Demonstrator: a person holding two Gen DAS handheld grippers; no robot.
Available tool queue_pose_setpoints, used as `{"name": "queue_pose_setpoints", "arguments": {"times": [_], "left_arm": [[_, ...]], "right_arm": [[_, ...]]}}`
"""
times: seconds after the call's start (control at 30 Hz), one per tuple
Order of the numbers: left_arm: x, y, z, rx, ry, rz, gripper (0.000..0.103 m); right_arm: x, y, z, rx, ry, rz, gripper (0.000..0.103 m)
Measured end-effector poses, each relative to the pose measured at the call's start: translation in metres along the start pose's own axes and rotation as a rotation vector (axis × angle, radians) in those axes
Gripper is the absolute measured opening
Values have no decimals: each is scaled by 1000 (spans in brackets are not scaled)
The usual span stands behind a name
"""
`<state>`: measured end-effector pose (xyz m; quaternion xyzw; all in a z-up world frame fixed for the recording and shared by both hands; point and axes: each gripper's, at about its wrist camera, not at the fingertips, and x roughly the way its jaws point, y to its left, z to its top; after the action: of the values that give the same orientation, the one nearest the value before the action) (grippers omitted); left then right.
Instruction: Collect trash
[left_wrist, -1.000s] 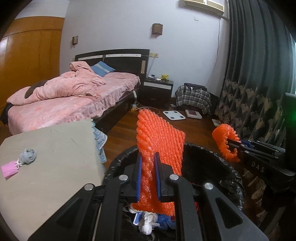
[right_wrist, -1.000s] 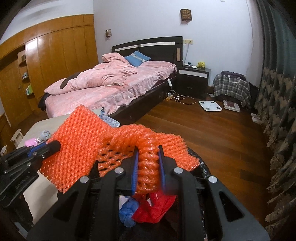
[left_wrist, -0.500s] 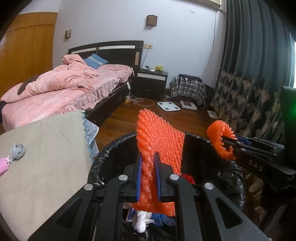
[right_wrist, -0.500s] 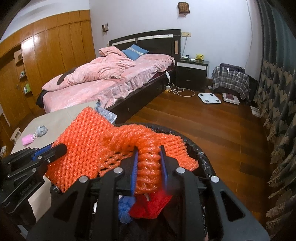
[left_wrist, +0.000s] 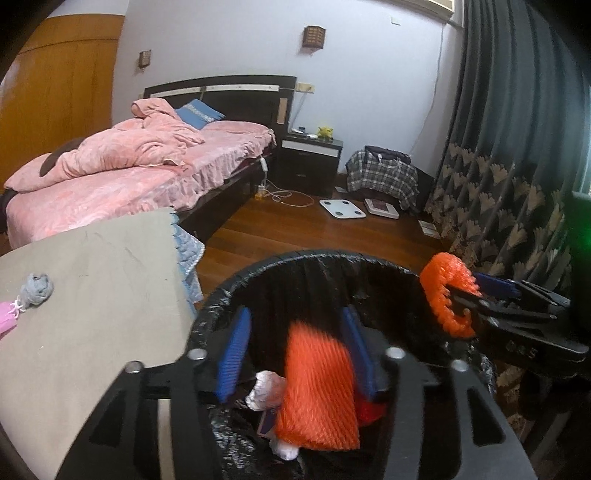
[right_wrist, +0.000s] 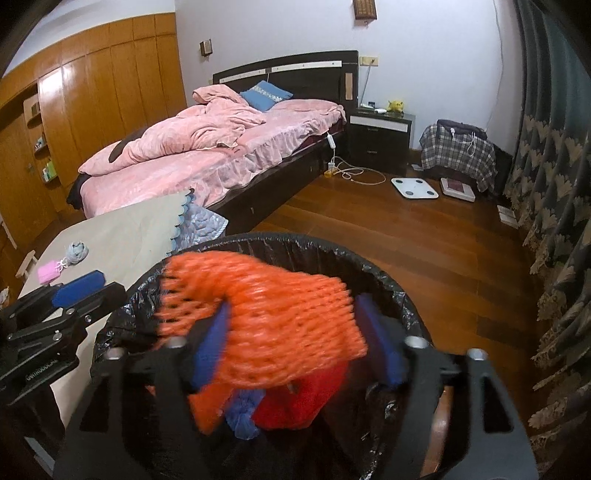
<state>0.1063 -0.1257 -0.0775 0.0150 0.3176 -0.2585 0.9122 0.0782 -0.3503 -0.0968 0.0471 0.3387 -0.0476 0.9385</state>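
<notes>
Hovering over the black-lined round trash bin (left_wrist: 295, 258), the left gripper (left_wrist: 295, 354) is showing its blue-padded fingers (left_wrist: 232, 354) spread wide apart, gripping nothing. An orange foam-net sleeve (left_wrist: 317, 391) is lying blurred between them, down inside the bin, resting on a white crumpled wad (left_wrist: 266, 391) and a scrap of red. At the bin's right rim, the right gripper (left_wrist: 458, 306) is entering from the side; an orange curl of the netting is sitting against its tips, but whether that is being pinched cannot be told from this view. On the grey cloth-covered table (left_wrist: 92, 295), near its left edge, a grey knotted ball (left_wrist: 37, 290) and a pink tag (left_wrist: 7, 321) are lying together.

Right wrist view: the right gripper (right_wrist: 295, 343) is hanging above the same bin (right_wrist: 388, 284) with fingers (right_wrist: 210, 347) spread and the motion-smeared netting (right_wrist: 266, 317) draped loosely across the gap, clear of the right pad. Beneath, red crumpled material (right_wrist: 295, 402) and a blue wad (right_wrist: 243, 410) are filling the bin. The left gripper (right_wrist: 74, 291) is showing at the bin's left rim.
</notes>
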Motion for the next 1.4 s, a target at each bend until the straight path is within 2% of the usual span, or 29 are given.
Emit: {"name": "queue_pose_setpoints", "arguments": {"times": [0.1, 0.17, 0.73, 0.87, 0.97, 1.4], "left_arm": [[-5, 7, 2, -8, -15, 23, 63], [-7, 11, 2, -17, -20, 30, 64], [-8, 13, -3, -7, -22, 15, 64], [-6, 17, -5, -13, -15, 24, 64], [-5, 19, -7, -20, -11, 28, 65], [-4, 21, -13, -9, -6, 1, 65]], "right_arm": [[-2, 1, 2, -12, -12, -7, 88], [-3, 1, 2, -14, -12, -7, 89], [0, 3, -1, -28, 14, 31, 89], [4, 2, -2, -7, 23, 76, 89], [5, 9, -5, -67, 26, 30, 89], [10, 27, -9, -90, 44, 101, 89]]}}
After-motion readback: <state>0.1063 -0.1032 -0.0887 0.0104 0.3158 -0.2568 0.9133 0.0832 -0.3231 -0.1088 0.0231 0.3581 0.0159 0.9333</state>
